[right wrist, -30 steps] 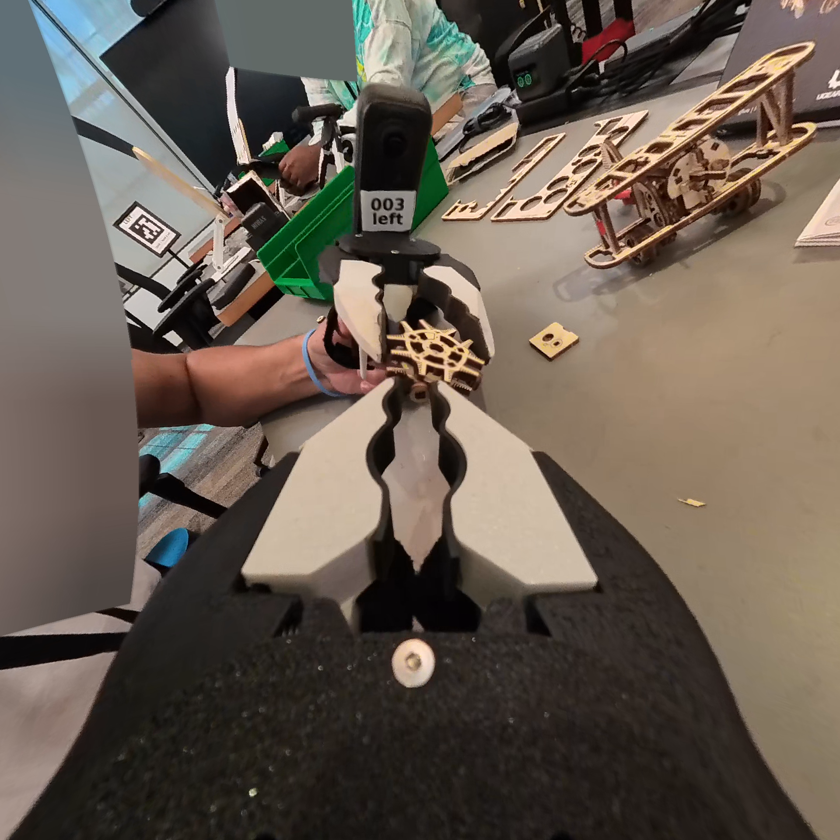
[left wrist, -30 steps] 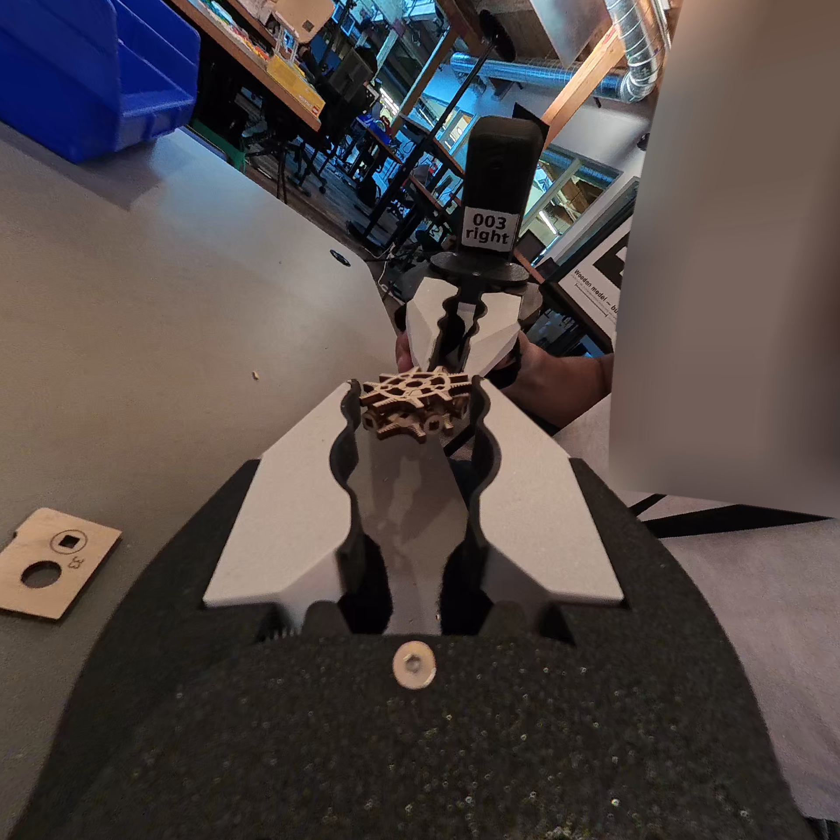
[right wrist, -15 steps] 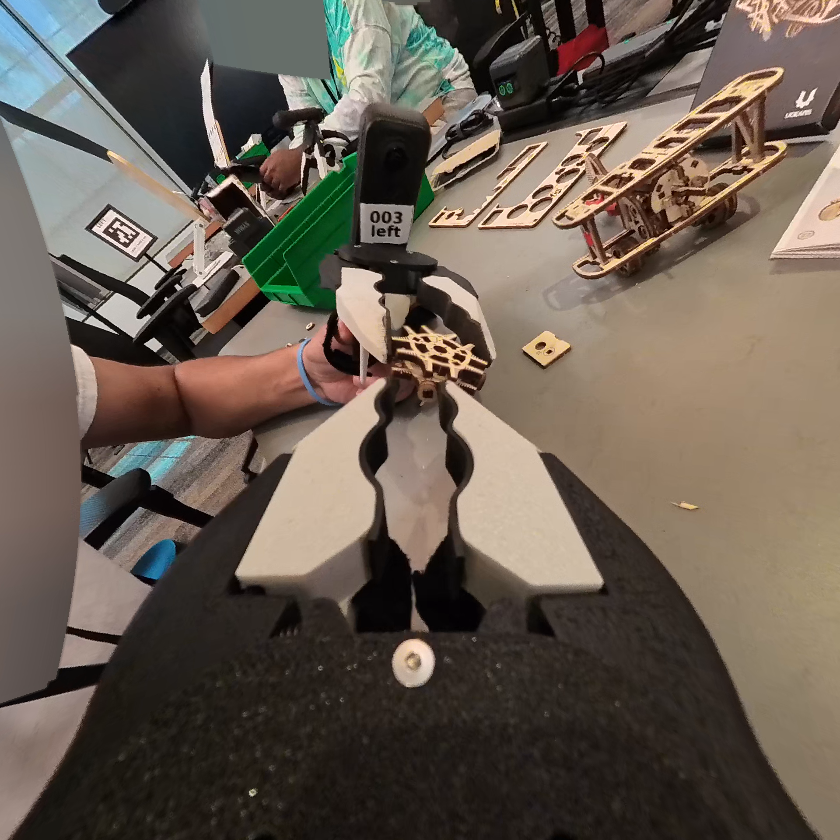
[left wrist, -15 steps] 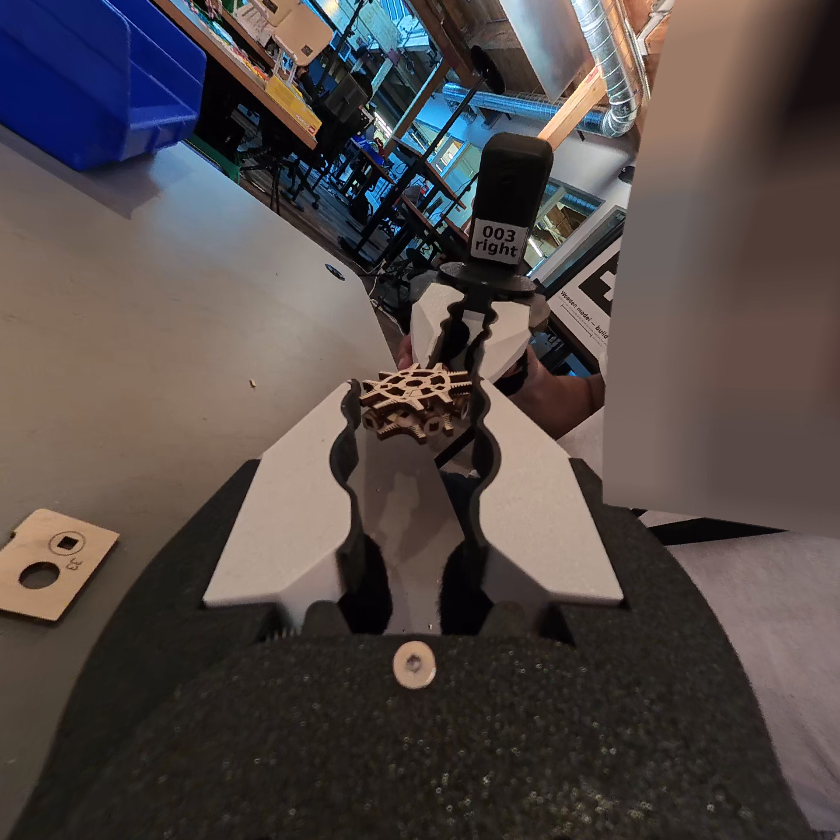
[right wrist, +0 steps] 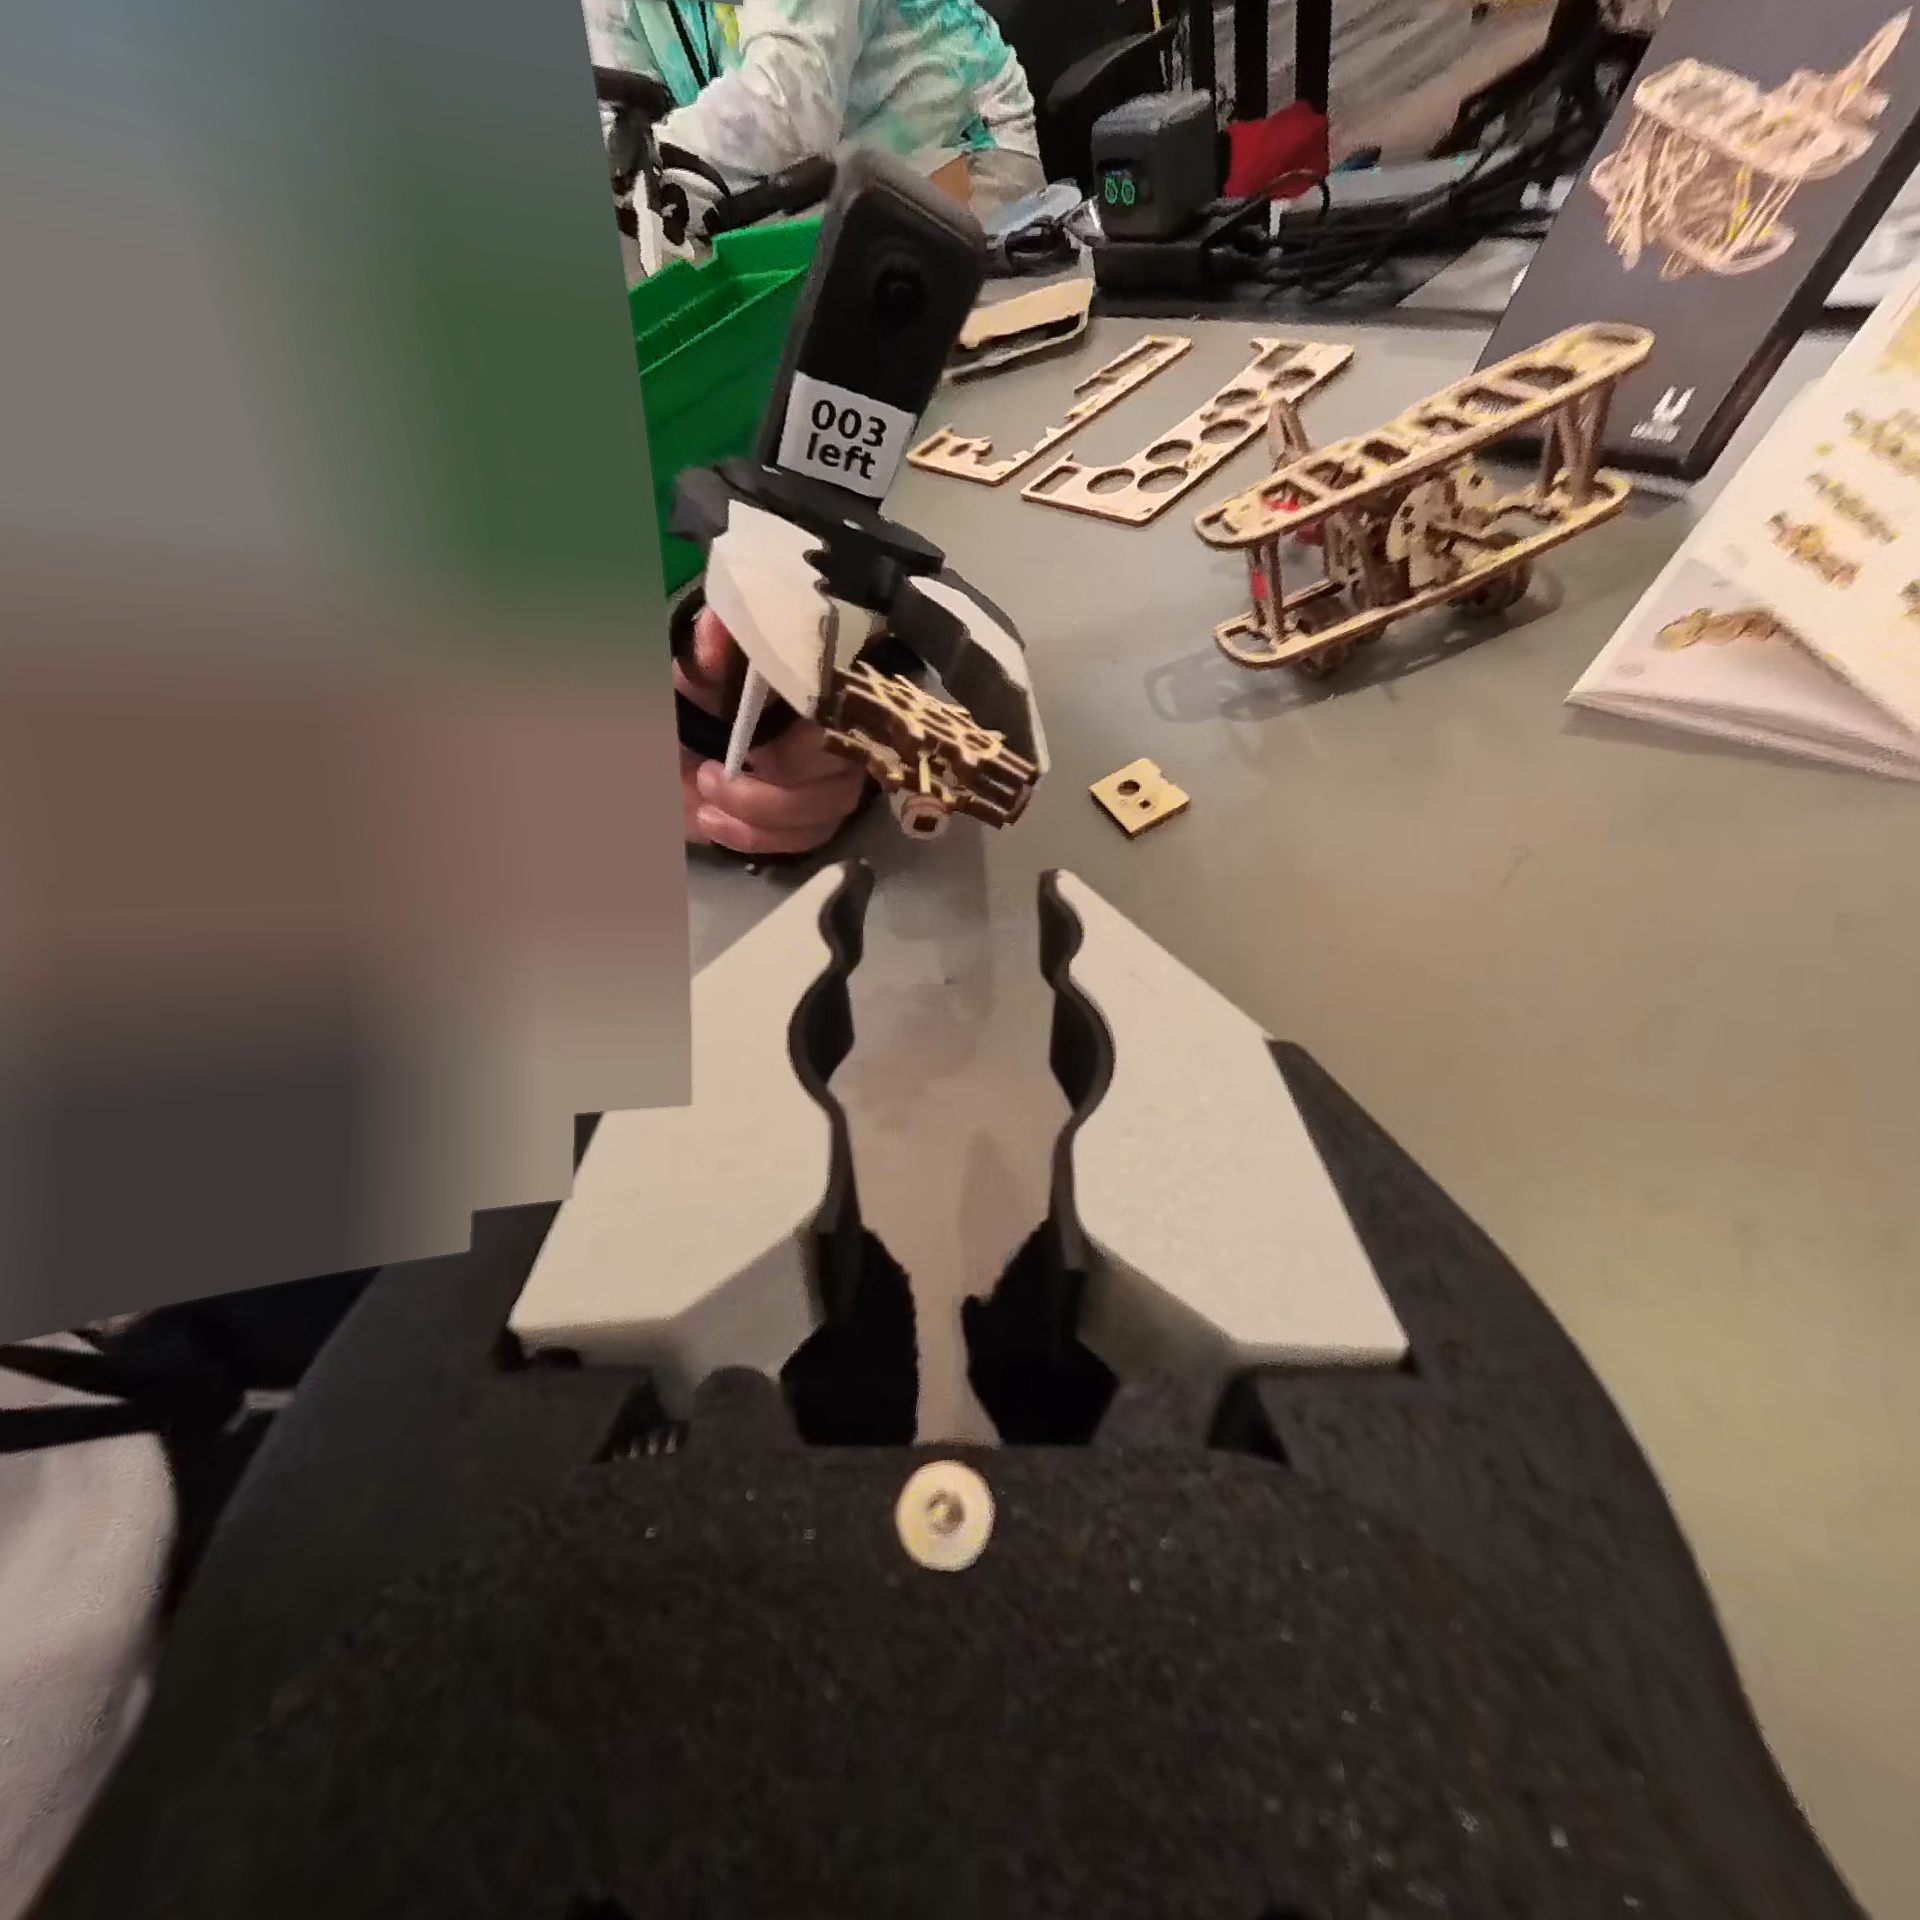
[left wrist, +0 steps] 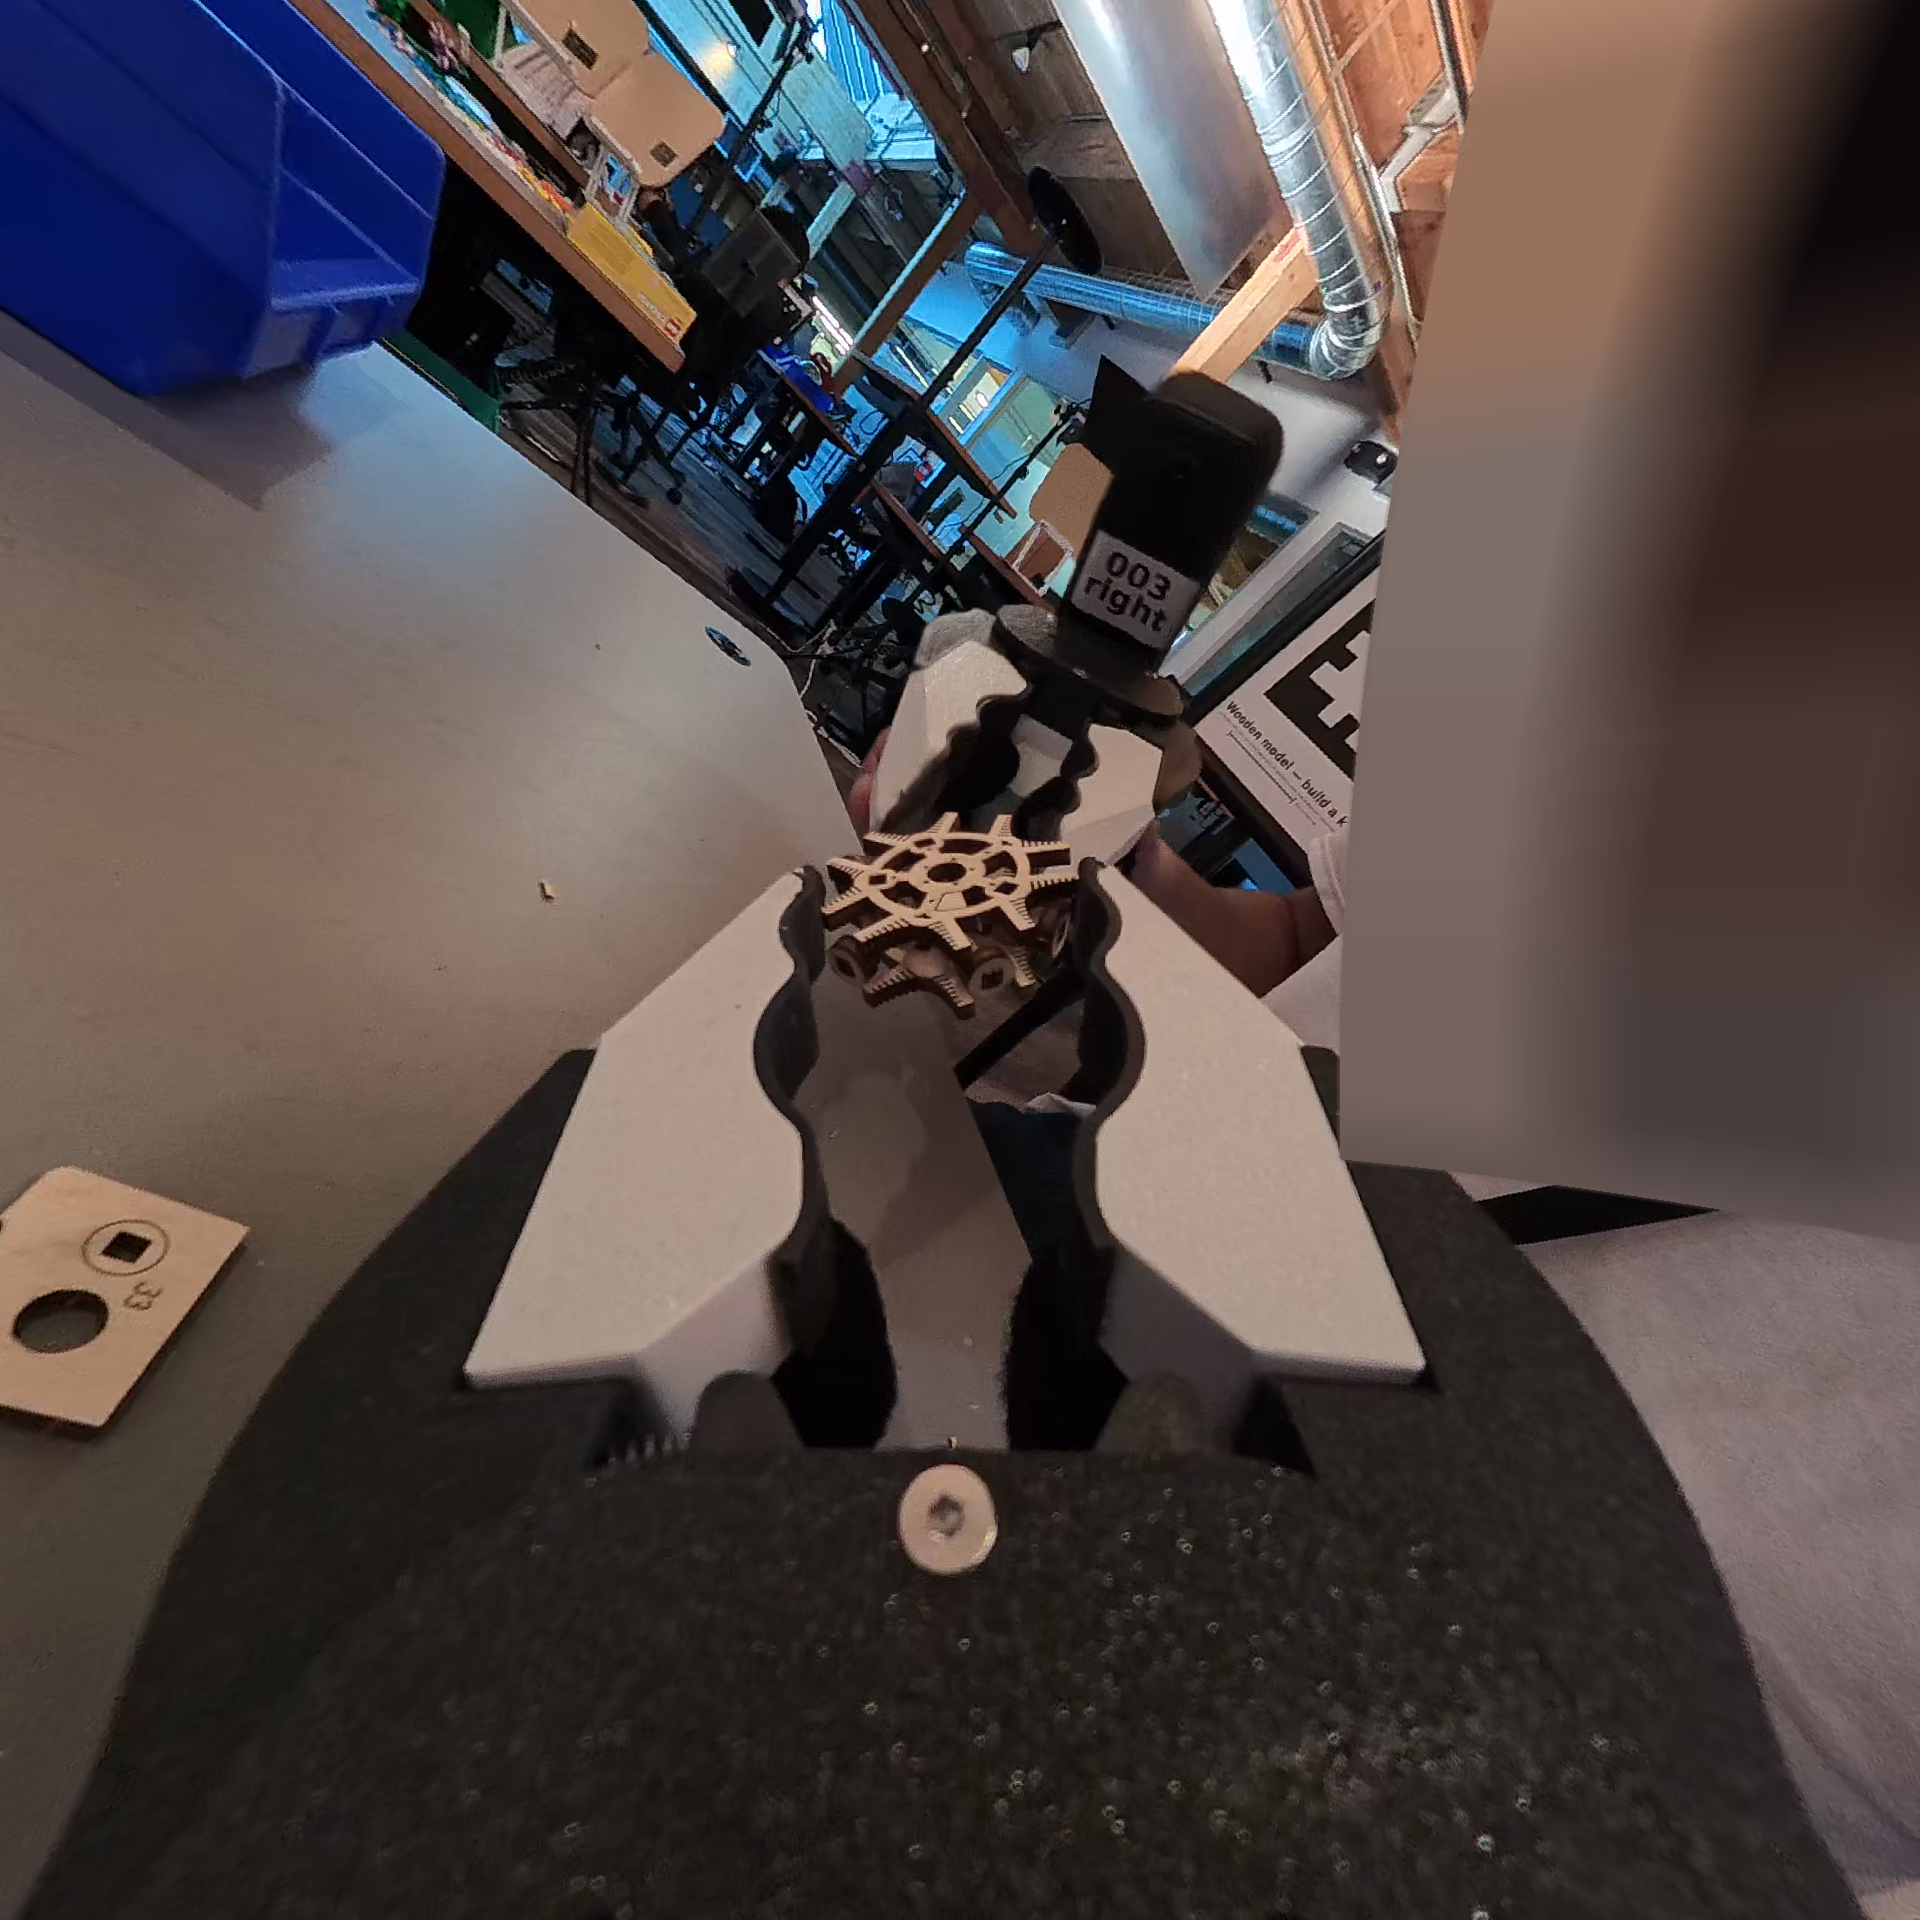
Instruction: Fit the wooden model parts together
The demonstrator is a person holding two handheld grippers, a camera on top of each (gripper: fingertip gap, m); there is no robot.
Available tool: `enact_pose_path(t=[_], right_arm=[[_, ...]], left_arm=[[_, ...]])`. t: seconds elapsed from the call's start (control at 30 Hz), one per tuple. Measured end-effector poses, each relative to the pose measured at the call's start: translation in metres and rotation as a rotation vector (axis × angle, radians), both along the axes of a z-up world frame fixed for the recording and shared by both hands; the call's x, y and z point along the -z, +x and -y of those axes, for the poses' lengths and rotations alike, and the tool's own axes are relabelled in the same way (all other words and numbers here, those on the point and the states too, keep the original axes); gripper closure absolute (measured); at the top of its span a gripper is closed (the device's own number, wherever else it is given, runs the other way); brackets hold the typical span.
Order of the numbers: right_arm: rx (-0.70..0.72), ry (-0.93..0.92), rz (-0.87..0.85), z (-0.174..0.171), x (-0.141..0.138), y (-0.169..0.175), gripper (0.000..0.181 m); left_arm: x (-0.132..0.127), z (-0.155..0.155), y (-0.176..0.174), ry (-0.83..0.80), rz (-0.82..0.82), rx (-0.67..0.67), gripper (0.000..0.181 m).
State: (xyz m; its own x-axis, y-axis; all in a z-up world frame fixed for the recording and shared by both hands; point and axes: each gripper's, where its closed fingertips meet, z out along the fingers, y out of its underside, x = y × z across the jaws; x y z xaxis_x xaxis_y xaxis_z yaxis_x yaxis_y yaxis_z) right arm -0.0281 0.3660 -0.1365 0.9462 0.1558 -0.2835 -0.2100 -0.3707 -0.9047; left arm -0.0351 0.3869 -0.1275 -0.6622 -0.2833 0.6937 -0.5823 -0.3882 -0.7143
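Left wrist view shows the left claw (left wrist: pixel 948 914) pinching a wooden gear piece (left wrist: pixel 940 902) by its toothed rim, one finger on each side, so the flat spoked face lies open toward the camera and the centre hole stays free. That grip looks chosen to leave the hub reachable; a second toothed layer hangs under the top wheel, already joined to it. Beyond the gear piece the right claw (left wrist: pixel 1013 774) faces it, close but apart.

From the right wrist view the right claw (right wrist: pixel 956 883) is spread and holds nothing; grey surface (right wrist: pixel 1455 987) shows through the gap between its fingers. Ahead of it the gear piece (right wrist: pixel 925 743) is tilted, its lower end showing a short square-holed stub pointing down toward the right claw. My guess is the right claw is free to fetch the next part while the left one keeps the gear piece steady above the surface.

Just right of the gear piece, flat on the surface, lies a small wooden square (right wrist: pixel 1139 798) with two holes, also seen at the left edge of the left wrist view (left wrist: pixel 99 1294). Farther right of the gear piece stands a wooden biplane (right wrist: pixel 1423 509), with cut-out wooden sheets (right wrist: pixel 1132 426) behind it, well apart.
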Motion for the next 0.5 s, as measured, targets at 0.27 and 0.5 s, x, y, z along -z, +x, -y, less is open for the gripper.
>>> enact_pose_path(t=[0.27, 0.5], right_arm=[[-0.077, 0.065, 0.586, 0.008, 0.005, -0.002, 0.145], [-0.03, 0.097, 0.975, 0.001, 0.002, 0.001, 0.157]], left_arm=[[-0.001, 0.002, -0.002, -0.028, -0.016, 0.02, 0.136], [-0.002, 0.0, -0.002, -0.058, -0.04, 0.017, 0.136]])
